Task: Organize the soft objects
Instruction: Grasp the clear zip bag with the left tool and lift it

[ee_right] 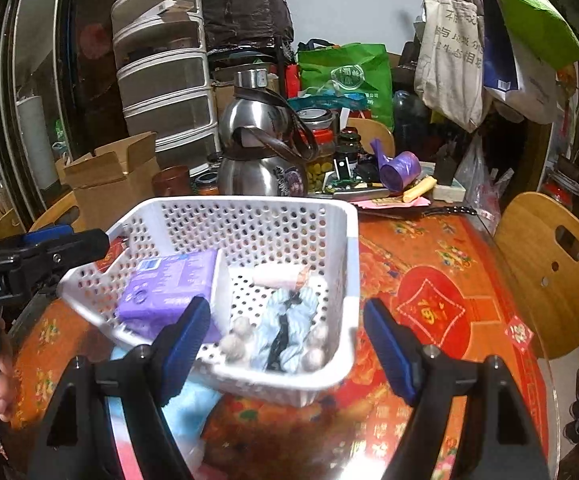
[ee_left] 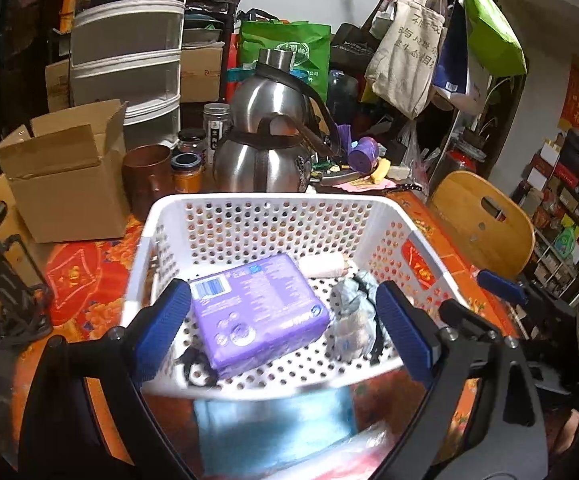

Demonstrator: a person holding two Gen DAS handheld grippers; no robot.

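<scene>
A: Nearest the left camera, the left tongs (ee_left: 283, 332) stand wide apart with nothing clamped, hovering over the front rim of the white basket (ee_left: 257, 388). Below them a blue cloth (ee_left: 273, 428) lies blurred on the surface.

B: The right tongs (ee_right: 285, 350) are apart too, empty, at the basket's near corner. My view shows a white divider (ee_right: 222, 292) in the basket that yours barely shows.

A: Where's the purple pack (ee_left: 259, 312)?

B: Left of the divider. To its right lie a striped blue cloth with pompoms (ee_right: 285, 332) and a pale roll (ee_right: 279, 275) behind.

A: Beyond the basket I see steel kettles (ee_left: 267, 144) and a cardboard box (ee_left: 65, 176).

B: Only mine shows the red-patterned tablecloth (ee_right: 433, 308) spreading right.
</scene>
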